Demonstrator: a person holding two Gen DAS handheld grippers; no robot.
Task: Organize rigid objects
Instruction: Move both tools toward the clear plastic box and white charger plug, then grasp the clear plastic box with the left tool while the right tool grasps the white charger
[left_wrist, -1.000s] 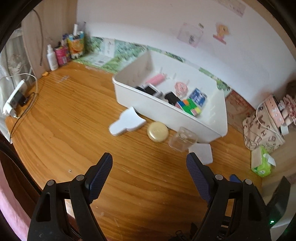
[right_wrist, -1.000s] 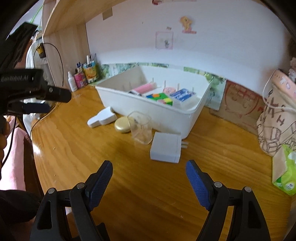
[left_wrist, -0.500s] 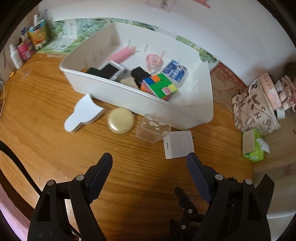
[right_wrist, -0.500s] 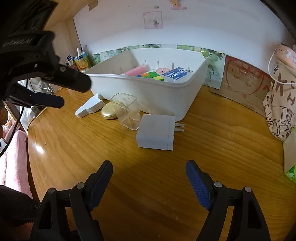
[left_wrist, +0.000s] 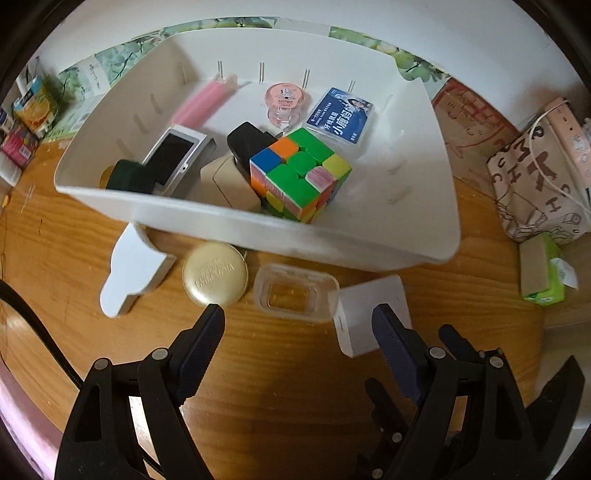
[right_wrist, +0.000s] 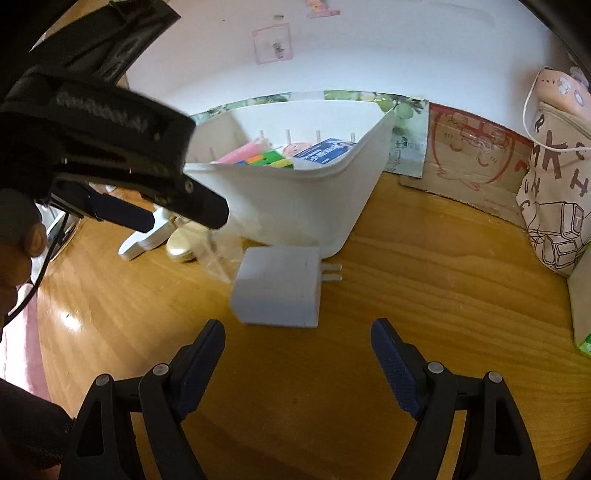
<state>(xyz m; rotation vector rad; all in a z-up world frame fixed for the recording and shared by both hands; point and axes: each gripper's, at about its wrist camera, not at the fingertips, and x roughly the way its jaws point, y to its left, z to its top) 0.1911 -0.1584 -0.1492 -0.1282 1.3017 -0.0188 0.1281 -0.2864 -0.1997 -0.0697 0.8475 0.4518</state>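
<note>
Wooden desk; right gripper low, fingers spread before charger.

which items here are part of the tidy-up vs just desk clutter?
Job:
white bin
white charger
clear cup
gold tin
white flat piece
cube, already binned

Clutter:
patterned bag
green tissue pack
cartons at back left

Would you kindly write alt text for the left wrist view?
The open left gripper hovers over a wooden desk, facing a white bin holding a colourful puzzle cube and other small items. In front of the bin lie a gold round tin, a clear plastic cup and a white charger.
</note>
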